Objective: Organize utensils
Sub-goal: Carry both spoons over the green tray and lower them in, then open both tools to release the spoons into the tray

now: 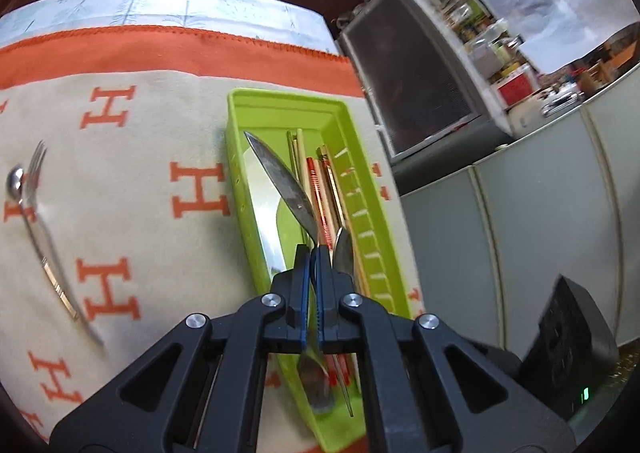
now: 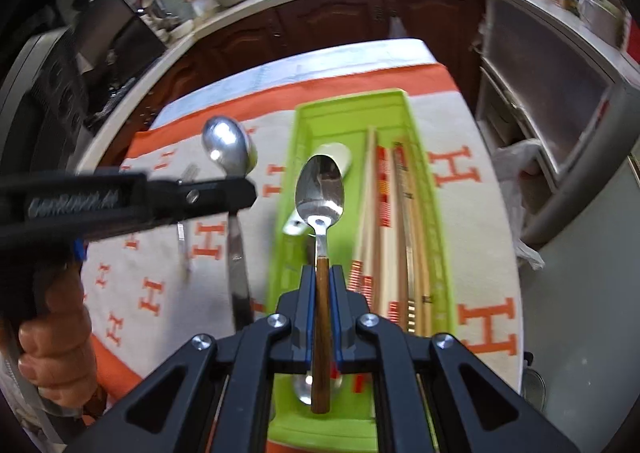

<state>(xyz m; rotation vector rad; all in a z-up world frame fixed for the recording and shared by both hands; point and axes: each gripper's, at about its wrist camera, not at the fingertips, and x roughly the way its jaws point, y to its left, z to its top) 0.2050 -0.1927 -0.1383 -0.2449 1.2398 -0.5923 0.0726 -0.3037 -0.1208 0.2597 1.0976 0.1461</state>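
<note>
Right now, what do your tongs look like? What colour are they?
Both tongs are black plastic. The left tongs and right tongs each have two flat fingers lined with blue pads, joined to angular black links with triangular cut-outs and round silver bolts. Seen from the side, the left tongs' body carries blurry white lettering. A bare hand grips its handle; no sleeve is visible.

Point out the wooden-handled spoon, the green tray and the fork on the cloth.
wooden-handled spoon [image 2: 320, 193]: right wrist view, on its bowl.
green tray [image 1: 280, 99]: left wrist view, on its far rim.
fork [image 1: 37, 163]: left wrist view, on its tines.
</note>
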